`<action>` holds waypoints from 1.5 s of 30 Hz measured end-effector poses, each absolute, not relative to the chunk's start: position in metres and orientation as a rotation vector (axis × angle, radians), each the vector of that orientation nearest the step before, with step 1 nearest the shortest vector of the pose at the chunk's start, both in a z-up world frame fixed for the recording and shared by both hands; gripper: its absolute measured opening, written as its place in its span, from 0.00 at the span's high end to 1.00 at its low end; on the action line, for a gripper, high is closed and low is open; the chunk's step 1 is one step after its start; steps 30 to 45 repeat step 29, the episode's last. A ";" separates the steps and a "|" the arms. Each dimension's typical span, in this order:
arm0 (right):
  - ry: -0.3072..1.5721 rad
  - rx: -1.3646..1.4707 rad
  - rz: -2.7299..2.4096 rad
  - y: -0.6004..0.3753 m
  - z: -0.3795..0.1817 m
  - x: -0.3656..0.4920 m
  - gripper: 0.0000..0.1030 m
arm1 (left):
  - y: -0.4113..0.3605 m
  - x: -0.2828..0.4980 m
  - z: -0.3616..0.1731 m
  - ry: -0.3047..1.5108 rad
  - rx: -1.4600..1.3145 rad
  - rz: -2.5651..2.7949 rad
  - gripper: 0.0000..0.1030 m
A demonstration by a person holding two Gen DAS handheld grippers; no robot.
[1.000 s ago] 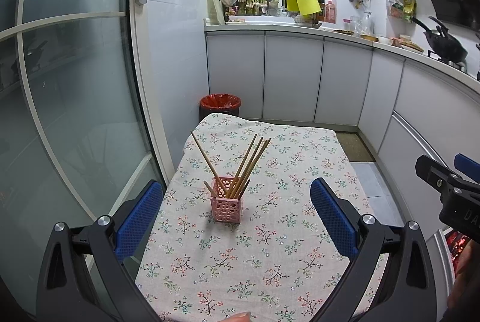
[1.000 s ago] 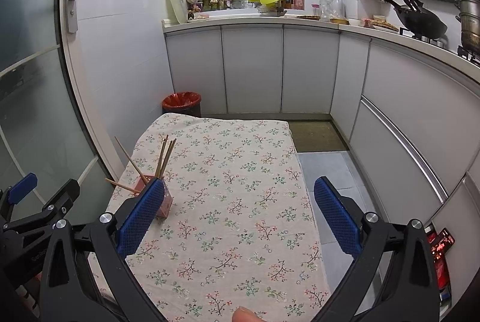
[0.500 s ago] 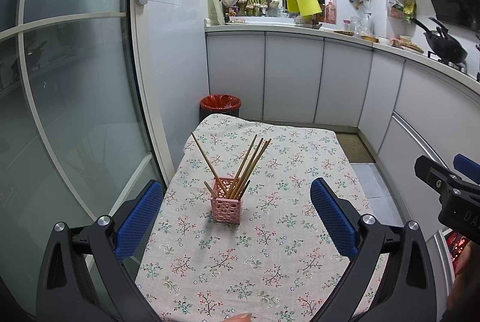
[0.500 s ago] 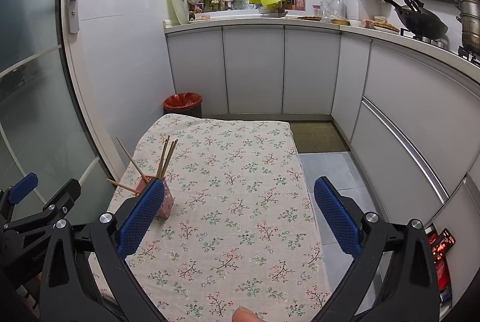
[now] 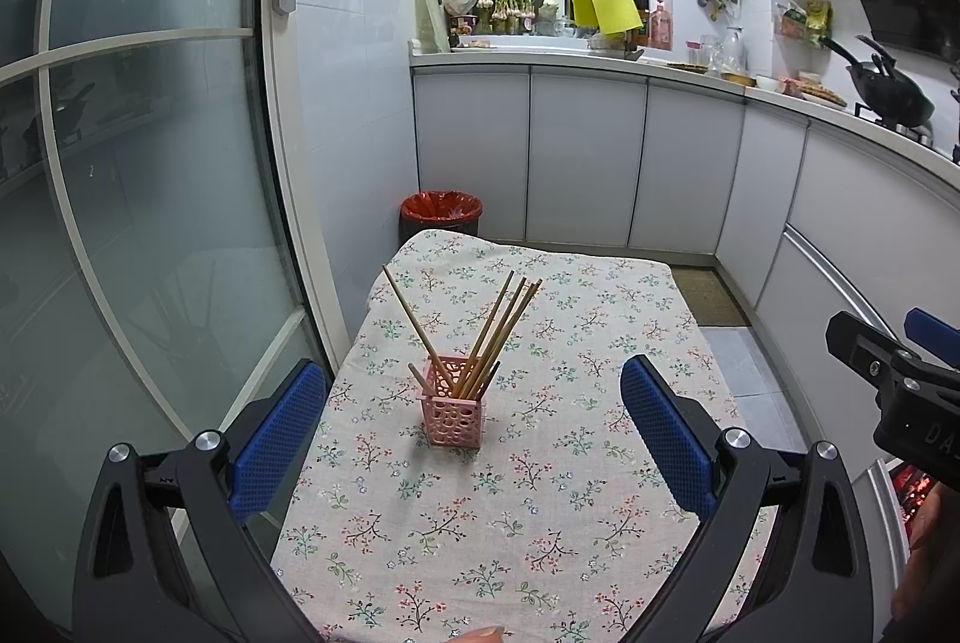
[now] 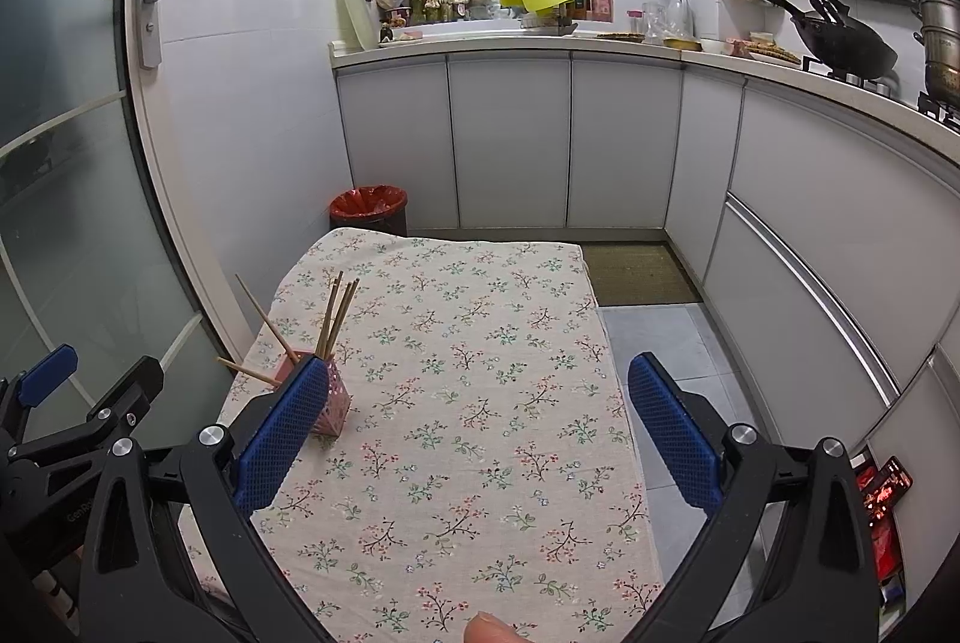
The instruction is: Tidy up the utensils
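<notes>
Left tongs: the left gripper [image 5: 474, 427] hangs above the near part of the table, jaws spread wide, nothing between the blue pads [image 5: 279, 433].

Right tongs: the right gripper [image 6: 480, 433] is also spread wide and empty, held over the middle of the floral tablecloth [image 6: 480, 343].

Task's thing: the chopsticks [image 5: 489, 334] stand in a pink perforated holder [image 5: 453, 412] on the cloth, toward the side of the table by the glass door [image 5: 132, 199].

Key relation: from the left wrist view the holder sits dead ahead, centred in the gap between the two pads and beyond their tips. From the right wrist view it lies off to the left, partly hidden behind that gripper's left pad [image 6: 282, 430]. Judgement: the left hand is the better lined up for any reach.

Long axis: sticks run roughly upright, tips fanned; most lean to the right as the left camera sees them, one leans left, and one short end pokes out low on the left.

Task progress: no loose utensil shows on the cloth; judged near done or done.

Writing: white letters "DA" on the body of the right tool [image 5: 900, 391], cut off by the frame edge; "Gen…" on the left tool body [image 6: 78, 508], rest unreadable. Bottle labels on the counter [image 6: 540, 43] too small to read.
</notes>
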State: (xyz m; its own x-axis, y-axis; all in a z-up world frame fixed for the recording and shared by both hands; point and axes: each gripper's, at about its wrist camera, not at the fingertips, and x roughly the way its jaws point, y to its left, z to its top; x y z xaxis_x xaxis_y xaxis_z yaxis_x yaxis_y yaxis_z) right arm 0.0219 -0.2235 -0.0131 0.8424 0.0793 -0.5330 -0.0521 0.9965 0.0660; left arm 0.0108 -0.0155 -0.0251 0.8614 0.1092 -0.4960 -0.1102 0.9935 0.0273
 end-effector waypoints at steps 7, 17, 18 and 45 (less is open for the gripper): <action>0.562 0.054 0.066 -0.223 -0.012 0.022 0.07 | -0.016 0.008 -0.021 0.512 -0.007 0.115 0.07; 0.560 0.053 0.067 -0.222 -0.012 0.022 0.07 | -0.014 0.007 -0.020 0.509 -0.014 0.114 0.07; 0.560 0.052 0.068 -0.222 -0.012 0.022 0.07 | -0.014 0.007 -0.020 0.509 -0.014 0.113 0.07; 0.567 -0.013 -0.005 -0.224 -0.039 0.055 0.07 | 0.002 0.038 -0.055 0.482 -0.070 0.137 0.07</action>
